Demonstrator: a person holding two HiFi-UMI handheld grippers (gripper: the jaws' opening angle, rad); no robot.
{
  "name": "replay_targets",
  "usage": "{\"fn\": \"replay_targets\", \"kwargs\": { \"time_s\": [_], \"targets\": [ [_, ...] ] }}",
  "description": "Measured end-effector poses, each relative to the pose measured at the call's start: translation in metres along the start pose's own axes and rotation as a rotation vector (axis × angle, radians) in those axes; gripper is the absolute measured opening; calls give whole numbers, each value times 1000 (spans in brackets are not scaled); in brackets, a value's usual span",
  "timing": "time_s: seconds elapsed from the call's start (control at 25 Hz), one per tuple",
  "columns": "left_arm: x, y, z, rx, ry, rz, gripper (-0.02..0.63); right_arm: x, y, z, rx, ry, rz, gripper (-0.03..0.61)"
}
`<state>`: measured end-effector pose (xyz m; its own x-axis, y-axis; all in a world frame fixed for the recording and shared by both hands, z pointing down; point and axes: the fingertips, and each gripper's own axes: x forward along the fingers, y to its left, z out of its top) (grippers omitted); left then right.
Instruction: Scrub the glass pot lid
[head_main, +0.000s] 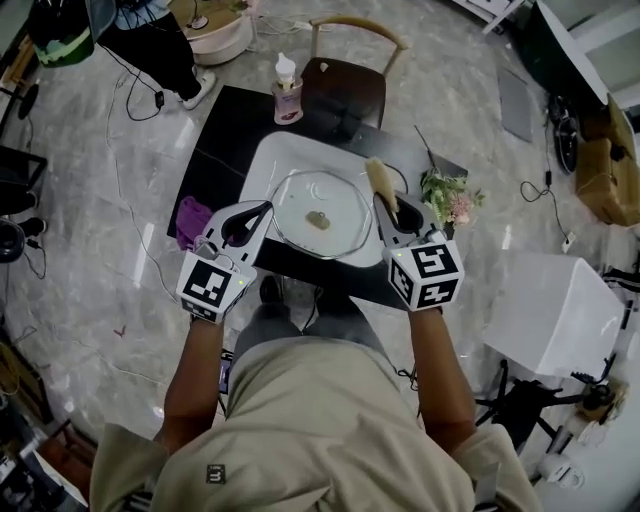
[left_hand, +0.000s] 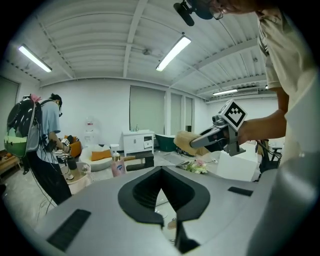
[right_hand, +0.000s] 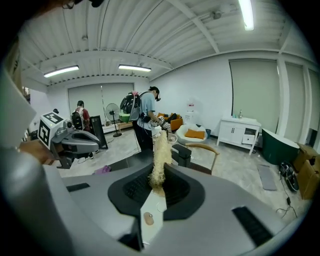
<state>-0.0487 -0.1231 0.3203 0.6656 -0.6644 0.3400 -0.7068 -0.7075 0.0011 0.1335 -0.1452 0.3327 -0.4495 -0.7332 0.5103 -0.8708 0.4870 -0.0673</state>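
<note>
The glass pot lid (head_main: 330, 205), clear with a tan knob (head_main: 318, 220), lies in a white basin (head_main: 290, 150) on a black table. My left gripper (head_main: 264, 210) reaches its left rim, jaws shut on the edge; in the left gripper view the left gripper (left_hand: 163, 220) shows pads pressed together, with the knob (left_hand: 172, 225) just below. My right gripper (head_main: 385, 205) is shut on a tan loofah scrubber (head_main: 380, 178), which stands up over the lid's right edge. In the right gripper view the scrubber (right_hand: 160, 150) rises from the right gripper (right_hand: 156, 182).
A pink soap bottle (head_main: 287, 92) and a wooden chair (head_main: 345, 75) stand behind the basin. A purple cloth (head_main: 190, 220) lies at the table's left edge, flowers (head_main: 450, 198) at its right. A white box (head_main: 550, 310) sits on the floor. A person (head_main: 150, 40) stands far left.
</note>
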Motion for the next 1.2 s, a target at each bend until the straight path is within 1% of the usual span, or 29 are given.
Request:
{"fn": "replay_targets", "kwargs": {
  "time_s": [0.28,0.48,0.68,0.88,1.08,1.2],
  "targets": [
    [32,-10,-64,-43,98,15,15,54,-14,-60,-9,112,84,48],
    [48,-16,-114,-82,169,17,15,95,-2,-117,-63,232,167,48],
    [60,-19,-160,-132,231,12,15,124,38,-180,-156,372,310,48],
    [71,-21,-190,-162,268,22,15,131,85,-233,-305,490,513,48],
    [75,-24,-208,-199,291,17,17,124,127,-257,-419,529,656,48],
    [77,-25,-211,-210,293,12,17,124,138,-263,-453,539,686,48]
  ]
}}
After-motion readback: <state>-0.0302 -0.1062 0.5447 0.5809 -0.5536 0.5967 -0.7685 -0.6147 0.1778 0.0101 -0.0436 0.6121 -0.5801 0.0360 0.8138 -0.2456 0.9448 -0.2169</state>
